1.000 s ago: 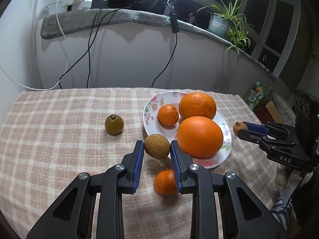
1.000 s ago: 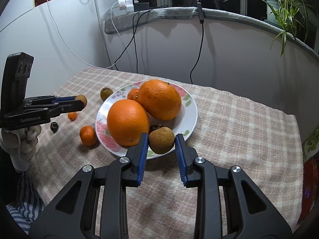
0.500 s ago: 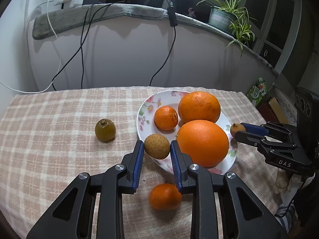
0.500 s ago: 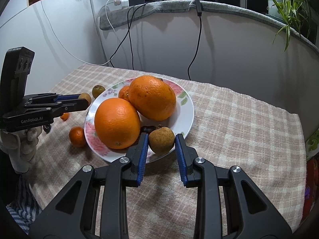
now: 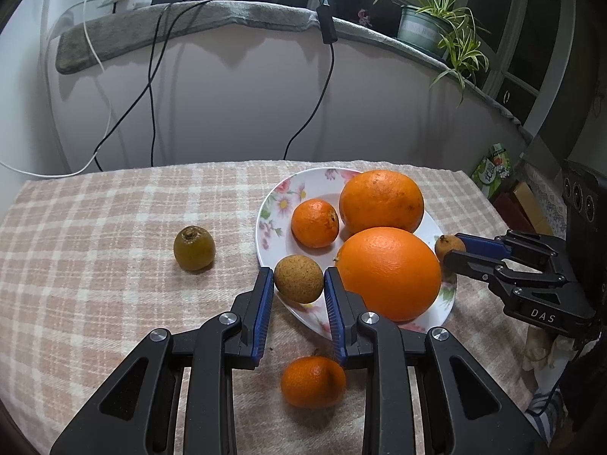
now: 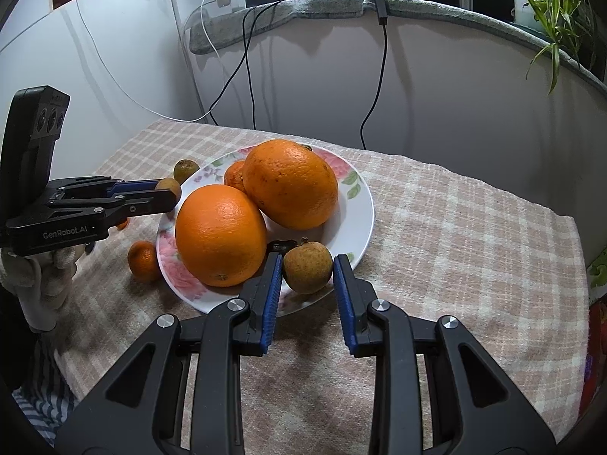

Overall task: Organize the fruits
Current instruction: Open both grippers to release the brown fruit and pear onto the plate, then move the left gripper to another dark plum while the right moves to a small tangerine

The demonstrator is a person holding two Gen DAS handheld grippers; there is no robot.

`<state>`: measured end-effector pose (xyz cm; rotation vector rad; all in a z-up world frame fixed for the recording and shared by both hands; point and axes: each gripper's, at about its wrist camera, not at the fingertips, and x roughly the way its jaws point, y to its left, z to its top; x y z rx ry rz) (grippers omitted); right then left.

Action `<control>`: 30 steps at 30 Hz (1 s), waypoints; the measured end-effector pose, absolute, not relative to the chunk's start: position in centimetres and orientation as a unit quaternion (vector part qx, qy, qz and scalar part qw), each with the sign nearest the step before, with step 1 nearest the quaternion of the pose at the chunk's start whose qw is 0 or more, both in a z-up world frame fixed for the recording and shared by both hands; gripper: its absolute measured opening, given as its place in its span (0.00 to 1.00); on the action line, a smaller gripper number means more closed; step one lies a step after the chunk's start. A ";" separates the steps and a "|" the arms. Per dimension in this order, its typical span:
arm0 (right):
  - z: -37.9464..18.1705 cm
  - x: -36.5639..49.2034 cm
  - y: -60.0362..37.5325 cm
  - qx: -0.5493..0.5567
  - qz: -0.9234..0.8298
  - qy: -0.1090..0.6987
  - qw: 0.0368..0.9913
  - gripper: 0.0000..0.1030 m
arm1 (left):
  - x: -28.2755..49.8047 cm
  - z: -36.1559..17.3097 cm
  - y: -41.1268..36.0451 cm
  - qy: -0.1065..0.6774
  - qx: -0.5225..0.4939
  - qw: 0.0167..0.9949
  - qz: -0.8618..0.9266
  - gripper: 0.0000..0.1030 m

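1. Left wrist view: our left gripper [image 5: 299, 283] clamps a brown longan [image 5: 299, 279] over the near rim of the floral plate [image 5: 270, 217], which holds two big oranges [image 5: 389, 272] and a mandarin [image 5: 315, 223]. Another mandarin [image 5: 313, 381] lies on the checked cloth [image 5: 95, 265].
2. Right wrist view: our right gripper [image 6: 308, 271] pinches a second longan [image 6: 307, 273] at the plate's [image 6: 362, 204] near edge.

Your left gripper [image 5: 299, 291] is clamped on a small brown fruit [image 5: 299, 279] (both blue pads in contact). Your right gripper [image 6: 308, 284] grips a second brown fruit [image 6: 307, 273] between its fingertips, at the same level, tips pointing toward the left gripper.
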<state>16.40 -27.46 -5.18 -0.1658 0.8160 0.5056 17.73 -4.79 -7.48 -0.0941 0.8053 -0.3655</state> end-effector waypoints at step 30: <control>-3.8 15.0 -26.6 -0.090 0.249 0.364 0.893 0.88 | 17.3 -6.5 -4.6 0.380 -0.052 0.907 -0.174 0.75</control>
